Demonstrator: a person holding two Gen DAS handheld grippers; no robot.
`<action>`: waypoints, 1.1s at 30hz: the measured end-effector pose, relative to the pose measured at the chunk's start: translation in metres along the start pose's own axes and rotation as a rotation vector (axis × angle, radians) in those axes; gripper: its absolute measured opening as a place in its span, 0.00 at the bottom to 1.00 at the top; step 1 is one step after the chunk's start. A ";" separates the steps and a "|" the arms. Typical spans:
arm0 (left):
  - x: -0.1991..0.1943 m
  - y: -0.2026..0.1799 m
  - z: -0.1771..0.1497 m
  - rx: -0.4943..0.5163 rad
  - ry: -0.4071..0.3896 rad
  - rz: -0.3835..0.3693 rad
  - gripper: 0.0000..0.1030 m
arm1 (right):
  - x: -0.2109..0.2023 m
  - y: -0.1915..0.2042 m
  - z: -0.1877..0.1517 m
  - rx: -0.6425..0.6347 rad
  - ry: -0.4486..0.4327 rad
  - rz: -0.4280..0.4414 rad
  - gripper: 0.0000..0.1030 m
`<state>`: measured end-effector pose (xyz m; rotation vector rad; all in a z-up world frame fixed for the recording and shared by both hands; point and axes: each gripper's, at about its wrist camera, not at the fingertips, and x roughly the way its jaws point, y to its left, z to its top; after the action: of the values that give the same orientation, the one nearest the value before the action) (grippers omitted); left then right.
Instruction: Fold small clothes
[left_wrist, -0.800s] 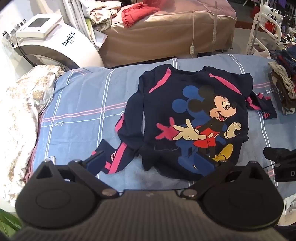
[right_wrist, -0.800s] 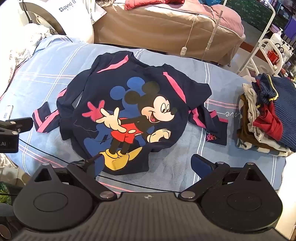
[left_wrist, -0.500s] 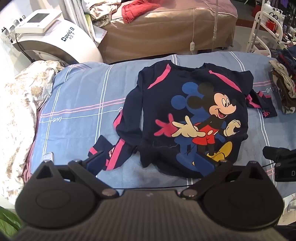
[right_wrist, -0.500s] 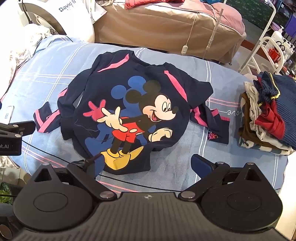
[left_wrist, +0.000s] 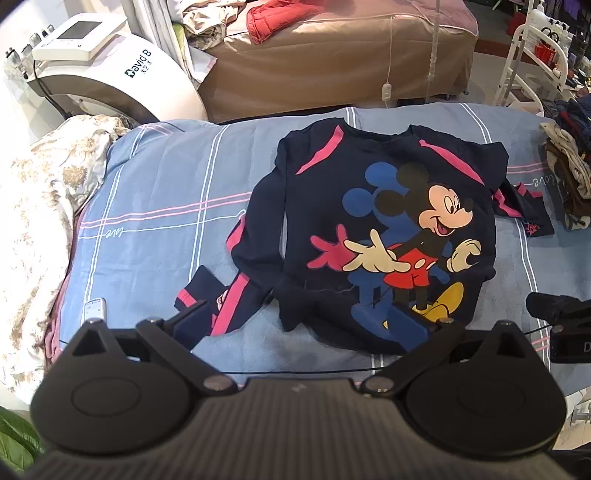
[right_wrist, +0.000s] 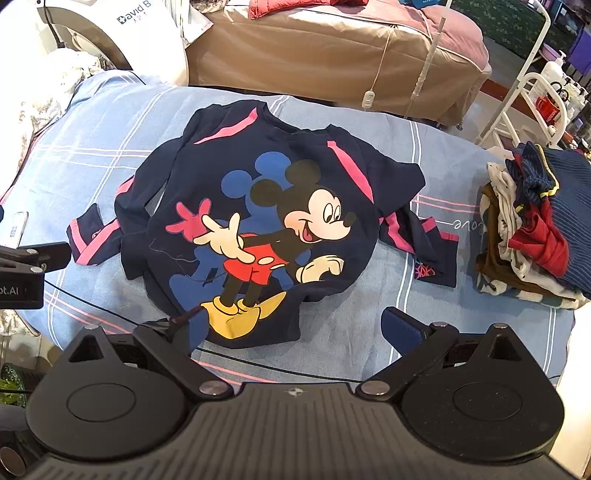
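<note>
Both pairs of fingers stand spread to their widest and hold nothing. The left gripper (left_wrist: 301, 319) and right gripper (right_wrist: 293, 325) both tilt steeply down over the near hem of the navy Mickey Mouse sweatshirt (right_wrist: 258, 206), which lies face up just beyond the fingertips on the blue plaid bed (left_wrist: 159, 206). A pile of clothes (right_wrist: 532, 229) sits well to the right of the fingers.

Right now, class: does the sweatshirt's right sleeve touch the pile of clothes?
Apart. The right wrist view shows bare blue sheet between the sleeve and the pile of clothes.
</note>
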<state>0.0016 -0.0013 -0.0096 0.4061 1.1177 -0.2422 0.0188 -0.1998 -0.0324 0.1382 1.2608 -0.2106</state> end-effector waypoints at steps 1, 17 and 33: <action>0.000 0.000 0.000 -0.002 0.001 0.002 1.00 | 0.000 0.000 0.000 0.000 0.000 0.000 1.00; 0.002 0.003 -0.004 -0.013 0.010 -0.005 1.00 | 0.000 0.000 -0.001 0.003 0.002 0.002 1.00; 0.003 0.003 -0.005 -0.013 0.011 -0.003 1.00 | 0.000 0.000 -0.002 0.006 0.000 0.001 1.00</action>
<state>0.0001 0.0039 -0.0132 0.3945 1.1301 -0.2350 0.0172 -0.1996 -0.0326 0.1444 1.2606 -0.2132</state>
